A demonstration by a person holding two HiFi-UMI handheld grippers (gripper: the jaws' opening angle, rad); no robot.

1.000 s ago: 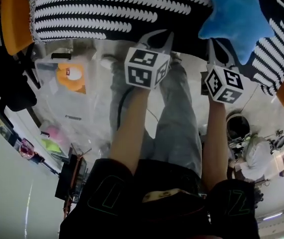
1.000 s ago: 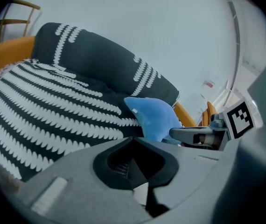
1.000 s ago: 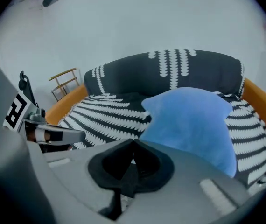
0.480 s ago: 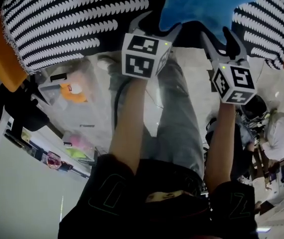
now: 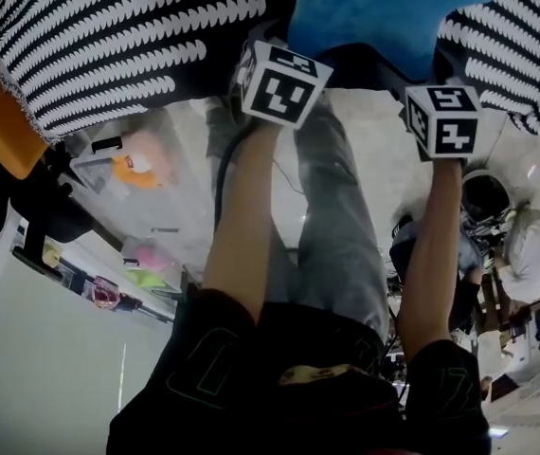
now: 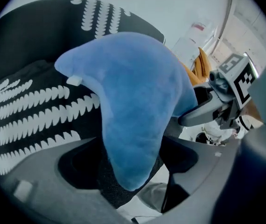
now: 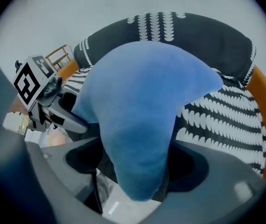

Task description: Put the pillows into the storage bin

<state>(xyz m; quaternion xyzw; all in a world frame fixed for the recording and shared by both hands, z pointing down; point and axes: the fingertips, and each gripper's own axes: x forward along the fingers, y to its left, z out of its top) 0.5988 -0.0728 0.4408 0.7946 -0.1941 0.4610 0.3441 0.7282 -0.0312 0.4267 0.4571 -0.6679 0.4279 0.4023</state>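
1. Left gripper view: the left gripper's [image 6: 128, 169] jaws stand wide, having just been opening. One point of the blue star pillow [image 6: 133, 101] hangs loose between them, with gaps on either side.
2. The right gripper [image 7: 137, 169] is the same in its own view: its jaws have just spread, and another point of the pillow sits between them, unpressed.
3. In the head view, the left forearm [image 5: 242, 216] and the right forearm [image 5: 441, 245] reach forward side by side, with the grippers tipped down.
4. The star lies over a black-and-white striped pillow [image 5: 128, 45].

Head view looks down; both gripper views (close) share pillow [image 6: 133, 101].
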